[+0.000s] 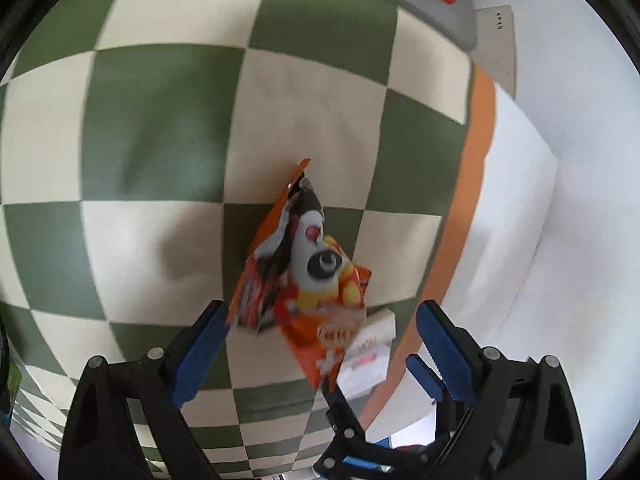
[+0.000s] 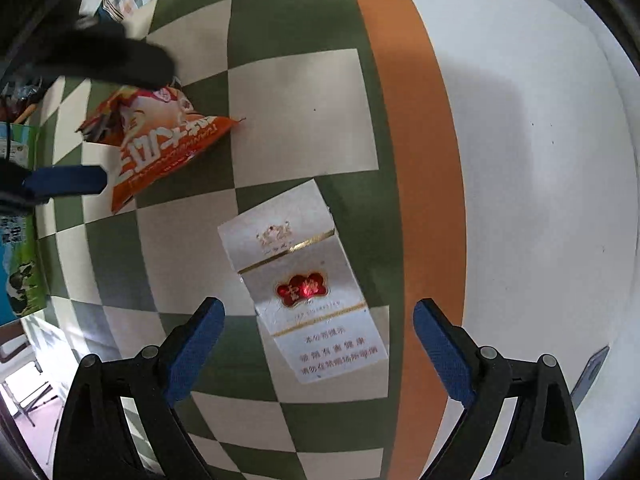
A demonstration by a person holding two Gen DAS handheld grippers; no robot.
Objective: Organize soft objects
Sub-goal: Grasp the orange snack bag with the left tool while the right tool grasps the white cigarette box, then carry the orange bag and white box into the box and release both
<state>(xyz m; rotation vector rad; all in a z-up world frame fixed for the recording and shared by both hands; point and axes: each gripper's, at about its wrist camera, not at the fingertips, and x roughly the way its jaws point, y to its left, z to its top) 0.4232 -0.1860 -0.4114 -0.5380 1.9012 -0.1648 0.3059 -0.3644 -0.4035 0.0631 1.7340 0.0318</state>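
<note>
Green-and-cream checked cloth (image 2: 296, 100) with an orange border covered the work surface, and beyond the border lay plain white table (image 2: 540, 200).

Through my left claw's camera, the crinkly orange snack packet (image 1: 308, 272) sat between the fingers of my left claw (image 1: 320, 340), whose blue pads stood wide apart, neither one touching the foil. The packet looked blurred, so whether it lay flat or stood tilted I could not tell. I judged the claw was spread that far so the puffy bag could fit between the pads without being crushed.

My right claw (image 2: 318, 344) was likewise spread wide and held nothing. The white, rectangular cigarette pack with a red emblem (image 2: 304, 280) lay flat on the cloth at twelve o'clock from it, just short of the pads, near the orange border. From there the snack packet (image 2: 160, 140) showed at ten o'clock, well apart from the pack, with one blue finger (image 2: 66, 180) of my left claw just beside it.

A grey tray (image 1: 424, 4) holding small wrapped things sat at one o'clock in the left view, probably the place for sorted items.
</note>
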